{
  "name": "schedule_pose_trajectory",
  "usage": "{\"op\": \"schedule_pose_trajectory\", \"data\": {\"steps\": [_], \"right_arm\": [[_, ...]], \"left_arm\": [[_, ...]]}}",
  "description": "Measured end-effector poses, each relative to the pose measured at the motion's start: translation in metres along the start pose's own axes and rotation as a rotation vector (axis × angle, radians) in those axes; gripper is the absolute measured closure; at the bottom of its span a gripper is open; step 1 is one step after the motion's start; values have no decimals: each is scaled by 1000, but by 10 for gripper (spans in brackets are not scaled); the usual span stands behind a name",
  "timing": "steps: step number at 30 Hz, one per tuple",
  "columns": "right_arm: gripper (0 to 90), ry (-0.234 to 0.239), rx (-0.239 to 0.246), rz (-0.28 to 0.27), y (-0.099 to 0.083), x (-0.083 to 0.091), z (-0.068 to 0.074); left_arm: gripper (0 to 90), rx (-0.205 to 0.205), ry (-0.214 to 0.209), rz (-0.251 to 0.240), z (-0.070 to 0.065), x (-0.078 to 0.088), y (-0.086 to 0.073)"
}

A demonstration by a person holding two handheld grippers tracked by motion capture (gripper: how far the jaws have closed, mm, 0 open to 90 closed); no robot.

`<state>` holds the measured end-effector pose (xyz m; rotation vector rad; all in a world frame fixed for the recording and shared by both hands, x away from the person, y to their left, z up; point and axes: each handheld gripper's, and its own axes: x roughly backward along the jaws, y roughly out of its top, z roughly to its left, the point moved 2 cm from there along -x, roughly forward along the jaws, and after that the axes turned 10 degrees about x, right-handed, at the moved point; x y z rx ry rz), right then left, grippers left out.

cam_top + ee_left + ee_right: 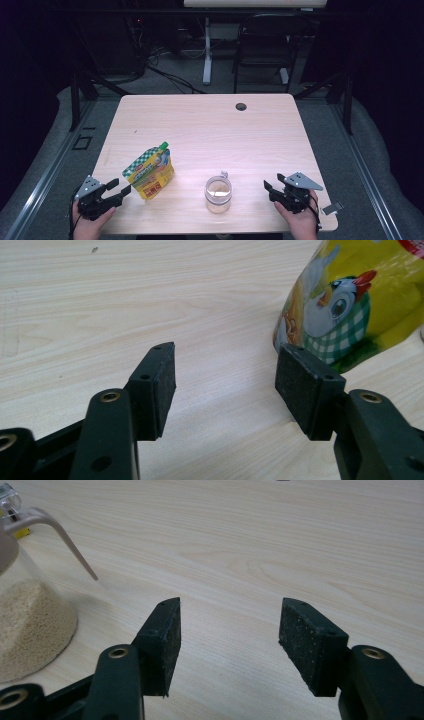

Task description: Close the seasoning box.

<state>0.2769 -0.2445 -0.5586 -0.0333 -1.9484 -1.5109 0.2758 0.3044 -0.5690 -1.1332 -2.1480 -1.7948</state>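
The pouch [149, 172] stands upright on the desk [210, 130] near the left part of the front edge, its green cap [163, 146] pointing up and away. The left gripper [120, 189] rests low at the front left corner, held by the left hand [90, 222]. Its jaws are spread apart with only bare wood between them. In the left gripper view one pad [302, 385] is just beside the lower edge of the pouch [350, 300] — whether it touches I cannot tell.

The jar [218, 194] stands near the middle of the front edge, with pale grains at its bottom and its wire clasp [224, 174] on the far side. It is between the two grippers, apart from the pouch.

The right gripper [270, 189] is at the front right corner in the right hand [300, 220], jaws released and wide, nothing in them. The jar [30, 625] is at its side, not between the pads.

Nothing lies between each gripper and the thing nearest to it. A round cable hole [241, 106] is near the far edge, and a chair [265, 40] stands behind the desk.
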Motion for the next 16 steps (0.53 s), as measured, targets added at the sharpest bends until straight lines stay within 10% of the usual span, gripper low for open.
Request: {"op": "schedule_pose_trajectory", "data": {"steps": [16], "right_arm": [[408, -34, -17, -7, -7, 12, -8]], "left_arm": [[455, 20, 21, -48, 2, -5, 9]]}}
